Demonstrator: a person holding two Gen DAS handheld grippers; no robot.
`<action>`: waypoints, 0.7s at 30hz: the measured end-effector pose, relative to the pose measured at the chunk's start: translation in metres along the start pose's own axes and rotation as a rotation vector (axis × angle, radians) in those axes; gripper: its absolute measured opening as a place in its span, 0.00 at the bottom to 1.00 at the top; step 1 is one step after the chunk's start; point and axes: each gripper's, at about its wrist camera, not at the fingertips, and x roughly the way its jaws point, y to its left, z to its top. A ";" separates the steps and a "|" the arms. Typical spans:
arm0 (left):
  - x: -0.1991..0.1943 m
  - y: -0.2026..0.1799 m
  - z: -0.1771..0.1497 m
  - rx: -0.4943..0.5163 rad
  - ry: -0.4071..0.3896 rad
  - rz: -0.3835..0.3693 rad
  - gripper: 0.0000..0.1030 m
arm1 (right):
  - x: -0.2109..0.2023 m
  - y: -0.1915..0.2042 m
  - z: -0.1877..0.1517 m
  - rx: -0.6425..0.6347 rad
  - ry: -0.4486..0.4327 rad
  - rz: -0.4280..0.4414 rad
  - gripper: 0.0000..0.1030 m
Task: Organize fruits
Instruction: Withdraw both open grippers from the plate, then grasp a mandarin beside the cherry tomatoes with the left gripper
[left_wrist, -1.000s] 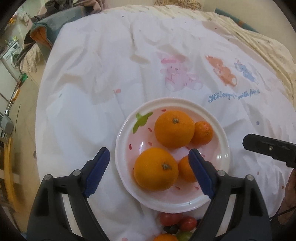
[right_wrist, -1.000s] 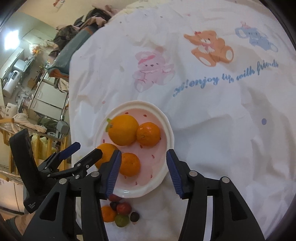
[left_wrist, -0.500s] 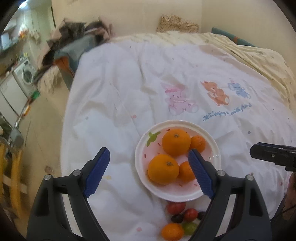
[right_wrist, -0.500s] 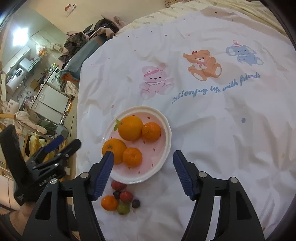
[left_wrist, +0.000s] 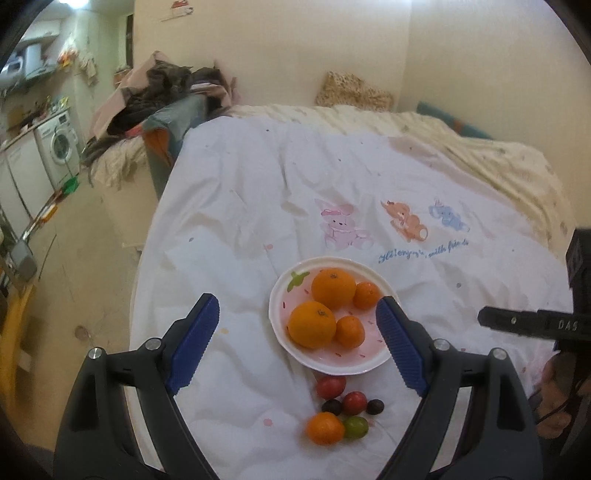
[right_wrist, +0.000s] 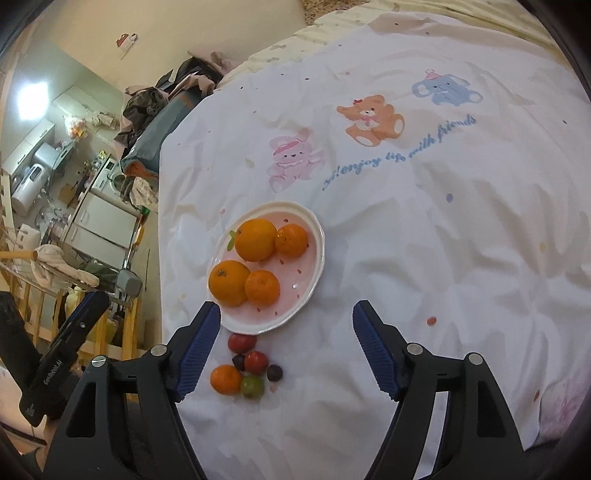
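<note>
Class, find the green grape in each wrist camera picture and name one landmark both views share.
Left wrist view: green grape lies low, right of centre, touching the loose small orange, below the plate.
Right wrist view: green grape lies low, left of centre, right of the same orange.
Shared landmark: the pink bunny print.

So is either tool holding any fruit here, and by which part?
Nothing is held. The left tool and the right tool, whose jaws have just been opening, stand open and empty above the white pink-centred plate of oranges.
</note>
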 end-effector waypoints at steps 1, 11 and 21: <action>-0.001 0.002 -0.002 -0.007 0.006 -0.008 0.85 | -0.001 0.000 -0.002 0.003 0.000 0.000 0.75; 0.021 0.021 -0.035 -0.055 0.204 -0.020 0.86 | -0.006 -0.004 -0.023 0.024 0.019 -0.027 0.75; 0.070 0.000 -0.085 -0.043 0.547 -0.150 0.71 | 0.008 -0.014 -0.025 0.073 0.060 -0.062 0.75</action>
